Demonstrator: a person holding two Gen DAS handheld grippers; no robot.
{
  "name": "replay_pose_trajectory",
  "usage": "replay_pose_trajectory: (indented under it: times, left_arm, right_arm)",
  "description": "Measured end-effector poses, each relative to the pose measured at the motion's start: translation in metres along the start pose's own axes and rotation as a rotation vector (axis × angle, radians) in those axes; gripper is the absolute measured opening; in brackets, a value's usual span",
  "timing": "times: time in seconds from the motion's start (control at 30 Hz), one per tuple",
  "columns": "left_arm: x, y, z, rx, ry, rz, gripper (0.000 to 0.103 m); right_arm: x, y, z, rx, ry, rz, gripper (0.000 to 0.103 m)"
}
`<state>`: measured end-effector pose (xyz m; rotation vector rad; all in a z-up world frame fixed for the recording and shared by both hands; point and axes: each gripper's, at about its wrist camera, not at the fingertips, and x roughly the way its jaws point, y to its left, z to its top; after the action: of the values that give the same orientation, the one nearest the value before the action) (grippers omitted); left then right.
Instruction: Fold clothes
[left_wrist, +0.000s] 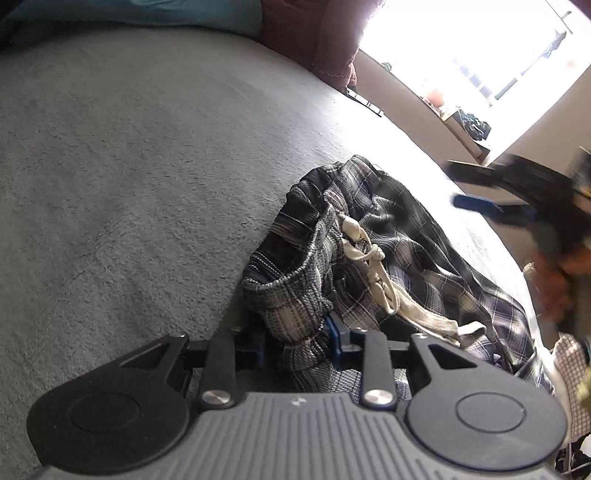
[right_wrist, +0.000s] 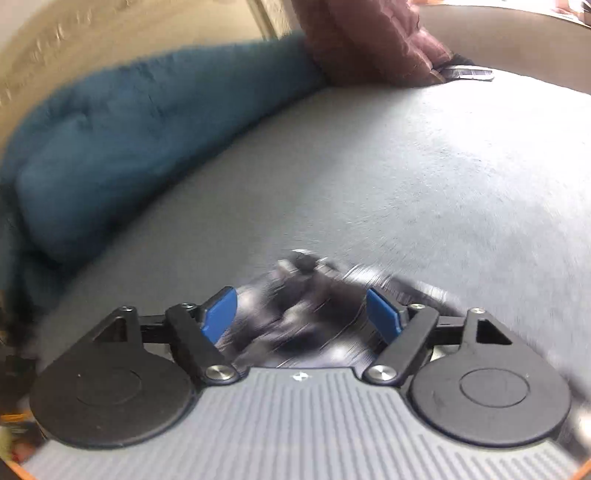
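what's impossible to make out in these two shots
- Right wrist view: the dark cloth between the open jaws is motion-smeared, so its pattern and any contact are unreadable.
- Left wrist view: the right gripper is blurred at the right edge; the plaid shorts are cut off there too, and their waistband hides the left gripper pads.
- Window is blown out.
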<state>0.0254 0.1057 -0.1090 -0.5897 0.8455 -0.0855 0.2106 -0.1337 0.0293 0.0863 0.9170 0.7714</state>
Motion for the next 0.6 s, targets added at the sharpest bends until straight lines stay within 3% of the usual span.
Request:
replay_pose_trajectory:
  times: [0.17, 0.3, 0.43, 0.47, 0.6]
  left_arm:
    - [0.001, 0.008, 0.001, -0.002, 0.004, -0.033, 0.032]
    - [0.001, 0.014, 0.002, -0.001, 0.006, -0.056, 0.026]
    - [-0.001, 0.020, 0.004, -0.006, 0.001, -0.075, 0.020]
    - [-0.001, 0.021, 0.005, -0.008, -0.002, -0.080, 0.018]
    - [-0.002, 0.024, 0.011, -0.006, -0.037, -0.089, 0.015]
  right_arm:
    - [0.060, -0.021, 0.042, -0.083, 0.101, -0.060, 0.081]
    - [0.102, -0.034, 0.052, -0.095, 0.214, -0.021, 0.081]
    - [0.117, -0.038, 0.053, -0.112, 0.267, 0.019, 0.089]
    - [0.117, -0.037, 0.052, -0.123, 0.278, 0.025, 0.087]
    - [0.111, -0.029, 0.049, -0.143, 0.309, 0.056, 0.040]
